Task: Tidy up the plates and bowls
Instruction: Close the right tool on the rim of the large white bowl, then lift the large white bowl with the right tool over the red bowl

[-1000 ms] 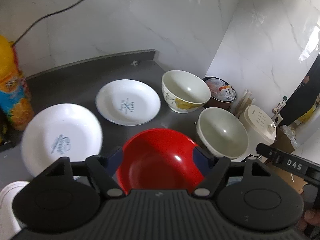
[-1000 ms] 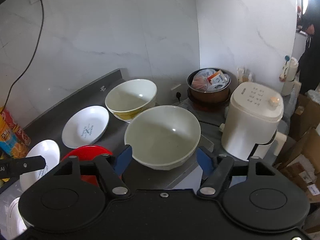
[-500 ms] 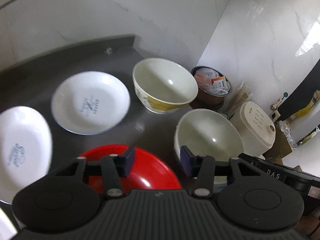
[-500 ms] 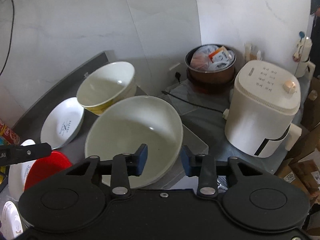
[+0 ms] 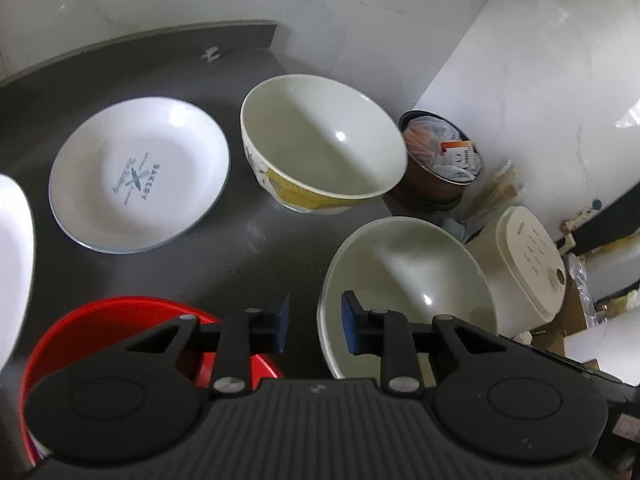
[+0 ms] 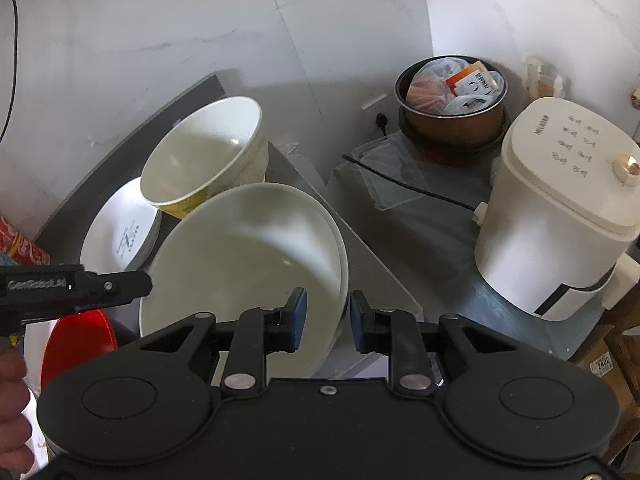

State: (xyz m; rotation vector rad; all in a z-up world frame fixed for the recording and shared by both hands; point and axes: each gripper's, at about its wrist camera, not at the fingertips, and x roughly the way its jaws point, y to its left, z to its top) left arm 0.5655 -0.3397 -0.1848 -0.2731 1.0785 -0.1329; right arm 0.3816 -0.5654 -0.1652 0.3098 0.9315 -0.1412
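A plain cream bowl [image 5: 412,280] [image 6: 248,248] sits at the right end of the dark counter [image 5: 240,248]. My left gripper [image 5: 314,322] straddles its left rim, partly closed, with a gap showing at the pads. My right gripper [image 6: 329,320] straddles the right rim the same way, one pad inside and one outside. A yellow-patterned bowl [image 5: 320,140] [image 6: 204,156] stands behind it. A white "Bakery" plate [image 5: 140,176] [image 6: 120,236] lies to the left, with another white plate [image 5: 14,264] at the frame edge. A red bowl [image 5: 100,328] [image 6: 80,340] is under the left gripper.
Beyond the counter's right edge, on a lower surface, stand a white cooker [image 6: 560,216] and a brown pot of packets [image 6: 452,92], with a black cable [image 6: 400,188] running between them. Cardboard boxes [image 6: 608,360] sit at far right. The marble wall [image 5: 200,0] closes the back.
Both grippers have moved forward onto the cream bowl's opposite rims, and their jaws have narrowed from wide open. The left gripper has shifted right, off the red bowl.
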